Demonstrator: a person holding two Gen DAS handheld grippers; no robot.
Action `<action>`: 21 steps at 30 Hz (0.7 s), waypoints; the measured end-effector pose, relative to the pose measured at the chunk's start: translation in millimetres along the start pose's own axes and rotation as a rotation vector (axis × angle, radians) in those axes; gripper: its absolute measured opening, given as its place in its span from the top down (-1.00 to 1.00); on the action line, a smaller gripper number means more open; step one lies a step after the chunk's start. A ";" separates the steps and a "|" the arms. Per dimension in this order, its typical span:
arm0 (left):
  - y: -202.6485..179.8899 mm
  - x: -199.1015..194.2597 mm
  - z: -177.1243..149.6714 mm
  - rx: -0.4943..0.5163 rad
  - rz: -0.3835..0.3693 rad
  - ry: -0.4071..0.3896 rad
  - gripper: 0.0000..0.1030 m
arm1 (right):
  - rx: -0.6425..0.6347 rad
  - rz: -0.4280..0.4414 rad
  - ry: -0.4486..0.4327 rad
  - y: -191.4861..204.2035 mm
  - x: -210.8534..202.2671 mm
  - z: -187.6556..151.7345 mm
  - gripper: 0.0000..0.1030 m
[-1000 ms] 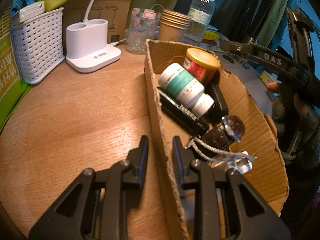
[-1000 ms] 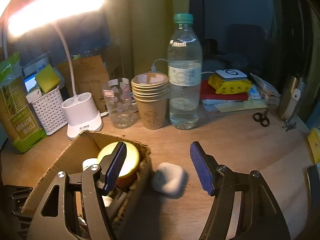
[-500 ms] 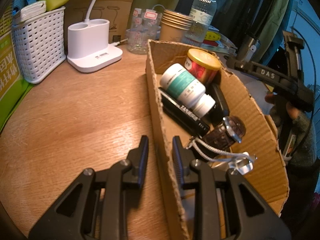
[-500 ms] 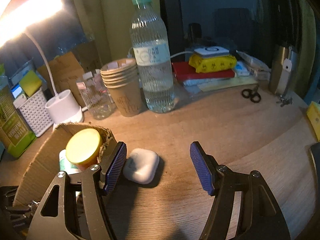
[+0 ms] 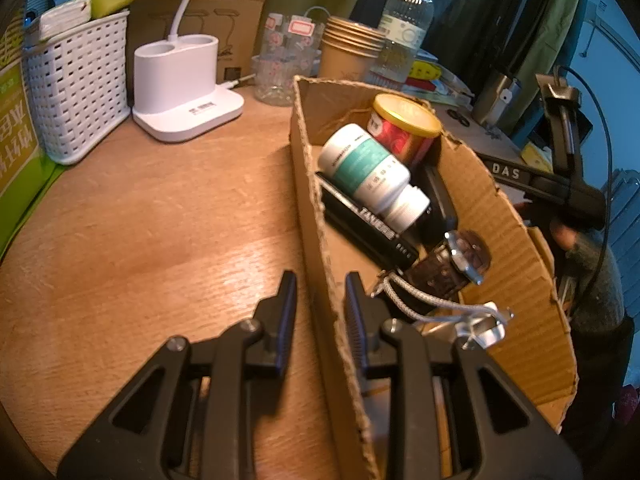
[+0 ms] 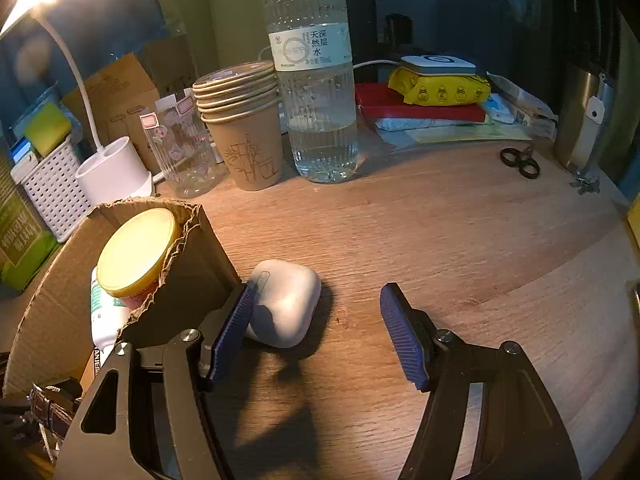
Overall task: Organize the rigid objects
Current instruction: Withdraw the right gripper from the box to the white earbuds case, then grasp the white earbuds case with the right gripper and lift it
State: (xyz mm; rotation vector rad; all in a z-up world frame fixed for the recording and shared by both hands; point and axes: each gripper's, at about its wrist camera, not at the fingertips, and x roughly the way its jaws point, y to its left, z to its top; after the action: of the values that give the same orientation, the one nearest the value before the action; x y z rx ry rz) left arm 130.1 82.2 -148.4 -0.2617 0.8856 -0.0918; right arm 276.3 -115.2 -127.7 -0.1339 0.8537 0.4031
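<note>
"das" on the right gripper [image 5: 552, 184]; "tan…" on a black case [image 5: 368, 220].

The bench [image 6: 460, 240] is matt grained wood. The box [image 5: 516, 280] is rough corrugated cardboard with torn edges. The earbud case [image 6: 286, 302] is smooth white plastic; the bottle [image 6: 316, 92] is clear ribbed plastic.
</note>
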 end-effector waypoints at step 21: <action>2.2 -1.1 -0.3 -0.014 0.017 -0.007 0.49 | -0.052 -0.012 0.073 16.0 25.5 4.0 -0.24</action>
State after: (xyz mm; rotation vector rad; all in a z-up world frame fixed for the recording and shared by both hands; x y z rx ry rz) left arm 129.1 84.5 -148.3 -0.2674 0.8812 -0.0691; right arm 287.7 -92.0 -143.6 -0.2023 0.9138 0.4114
